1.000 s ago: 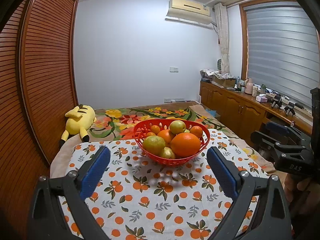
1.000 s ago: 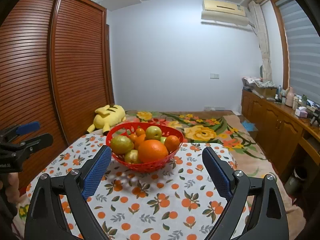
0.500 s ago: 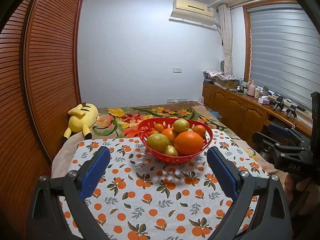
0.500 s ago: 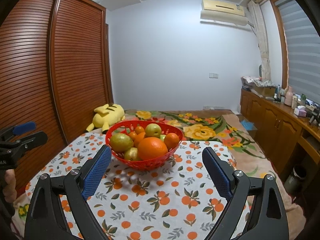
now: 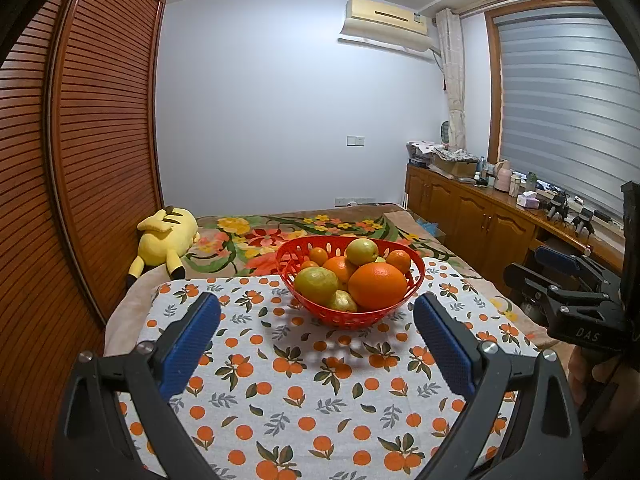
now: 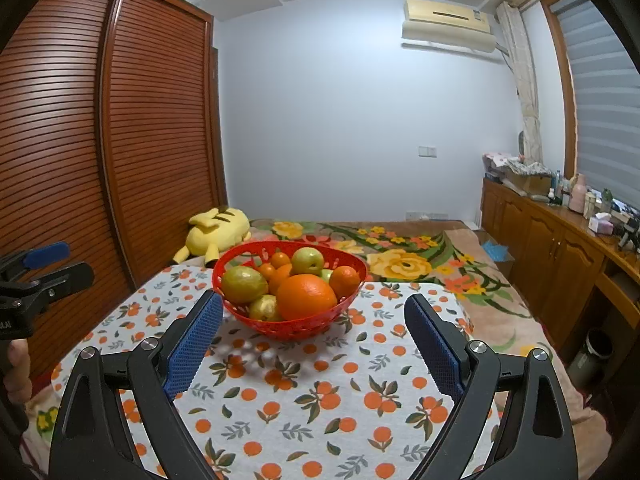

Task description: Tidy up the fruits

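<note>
A red perforated plastic basket [image 5: 416,280] stood upright on the orange-print cloth, heaped with fruit. A large orange [image 5: 377,285] sat at its near right side, with a yellow-green pear [image 5: 316,284] to its left and a smaller yellowish pear [image 5: 341,302] low between them. Behind rose a round green-yellow apple [image 5: 362,251], flanked by small tangerines [image 5: 399,261] and another orange [image 5: 340,267] in the middle.

The basket [image 6: 289,326] is glossy red perforated plastic. The tablecloth [image 6: 320,400] is matt printed cloth. The wardrobe [image 6: 120,140] is slatted, lacquered wood.
</note>
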{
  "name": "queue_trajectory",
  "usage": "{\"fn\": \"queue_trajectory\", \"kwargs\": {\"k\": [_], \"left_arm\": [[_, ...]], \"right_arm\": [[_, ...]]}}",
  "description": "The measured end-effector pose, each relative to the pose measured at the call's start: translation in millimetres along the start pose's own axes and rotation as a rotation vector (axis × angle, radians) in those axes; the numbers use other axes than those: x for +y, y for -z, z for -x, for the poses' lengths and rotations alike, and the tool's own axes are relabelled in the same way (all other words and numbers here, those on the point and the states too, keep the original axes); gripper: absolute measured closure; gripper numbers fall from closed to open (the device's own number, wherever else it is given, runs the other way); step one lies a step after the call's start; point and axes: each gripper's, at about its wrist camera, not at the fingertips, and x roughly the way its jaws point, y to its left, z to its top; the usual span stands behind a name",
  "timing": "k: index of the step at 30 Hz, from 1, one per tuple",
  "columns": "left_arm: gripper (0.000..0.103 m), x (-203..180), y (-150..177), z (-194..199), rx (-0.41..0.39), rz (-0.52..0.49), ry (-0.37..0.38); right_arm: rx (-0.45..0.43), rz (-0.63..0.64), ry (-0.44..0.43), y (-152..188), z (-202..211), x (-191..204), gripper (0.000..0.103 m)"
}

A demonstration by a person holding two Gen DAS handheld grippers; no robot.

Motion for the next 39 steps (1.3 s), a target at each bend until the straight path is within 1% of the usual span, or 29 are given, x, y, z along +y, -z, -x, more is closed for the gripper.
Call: {"fn": "queue_trajectory", "kwargs": {"k": [39], "left_arm": [[0.005,-0.2,-1.0,3.9,-0.006,-0.001,0.001]], "right_arm": [[0.0,0.001,-0.001,1.1,-0.2,1.3,0.009]]}}
